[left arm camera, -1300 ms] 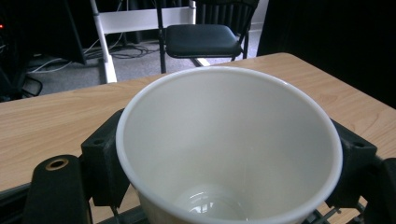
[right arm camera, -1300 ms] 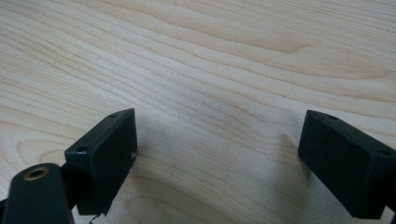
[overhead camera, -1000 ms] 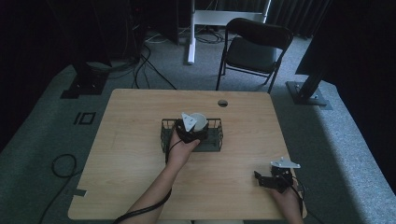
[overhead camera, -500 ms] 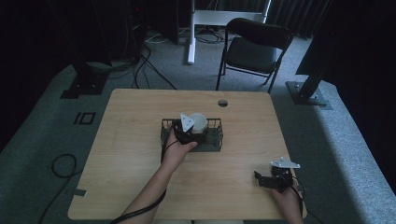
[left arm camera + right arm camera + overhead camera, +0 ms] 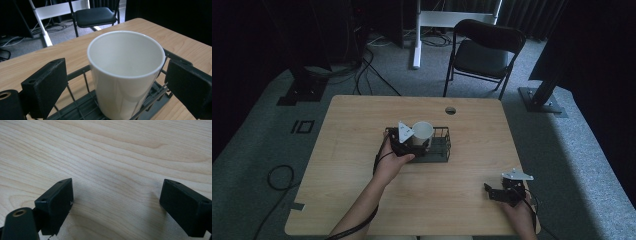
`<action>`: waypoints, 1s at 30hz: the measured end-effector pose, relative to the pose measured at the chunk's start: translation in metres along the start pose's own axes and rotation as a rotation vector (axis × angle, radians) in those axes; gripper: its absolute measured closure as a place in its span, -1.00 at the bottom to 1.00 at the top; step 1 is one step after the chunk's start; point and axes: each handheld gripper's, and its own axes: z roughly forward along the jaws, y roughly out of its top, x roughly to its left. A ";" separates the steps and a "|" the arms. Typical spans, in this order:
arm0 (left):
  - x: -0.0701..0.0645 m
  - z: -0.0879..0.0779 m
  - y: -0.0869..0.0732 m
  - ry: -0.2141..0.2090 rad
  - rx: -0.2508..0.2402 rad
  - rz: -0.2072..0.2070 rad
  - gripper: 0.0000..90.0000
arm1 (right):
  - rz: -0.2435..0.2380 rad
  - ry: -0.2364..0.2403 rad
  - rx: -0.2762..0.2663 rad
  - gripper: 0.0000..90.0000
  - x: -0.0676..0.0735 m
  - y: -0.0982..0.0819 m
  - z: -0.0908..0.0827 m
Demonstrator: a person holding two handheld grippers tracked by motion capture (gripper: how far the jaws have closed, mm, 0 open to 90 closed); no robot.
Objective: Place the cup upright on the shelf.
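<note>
- Cup (image 5: 125, 75), white and thin-walled, likely light, a little slippery and easily dented; it stands upright in the wire basket (image 5: 439, 150) mid-counter (image 5: 362, 200).
- Best hold: across the wall just below the rim, squeezed gently.
- Left tongs (image 5: 117, 87) have just been opening, pads clear of the cup between them.
- Right tongs (image 5: 116, 205) rest released near the counter's near right corner.

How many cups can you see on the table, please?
1: the white cup stands upright in the black wire basket at mid-table, between the left gripper's open jaws, untouched.
</note>
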 end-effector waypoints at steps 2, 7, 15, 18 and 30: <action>0.001 -0.003 -0.001 -0.006 -0.001 -0.004 -0.89 | 0.000 0.000 0.000 -0.75 0.000 0.000 0.000; 0.002 -0.014 -0.003 -0.032 -0.002 0.017 -0.89 | 0.000 0.000 0.000 -0.75 0.000 0.000 0.000; 0.002 -0.030 -0.006 -0.054 -0.014 0.026 -0.89 | 0.000 0.000 0.000 -0.75 0.000 0.000 0.000; 0.004 -0.036 -0.009 -0.068 -0.015 0.020 -0.89 | -0.002 -0.001 -0.001 -0.75 0.000 0.000 0.000; 0.017 -0.057 -0.030 -0.042 -0.015 -0.002 -0.89 | 0.000 0.000 0.000 -0.75 0.000 0.000 0.000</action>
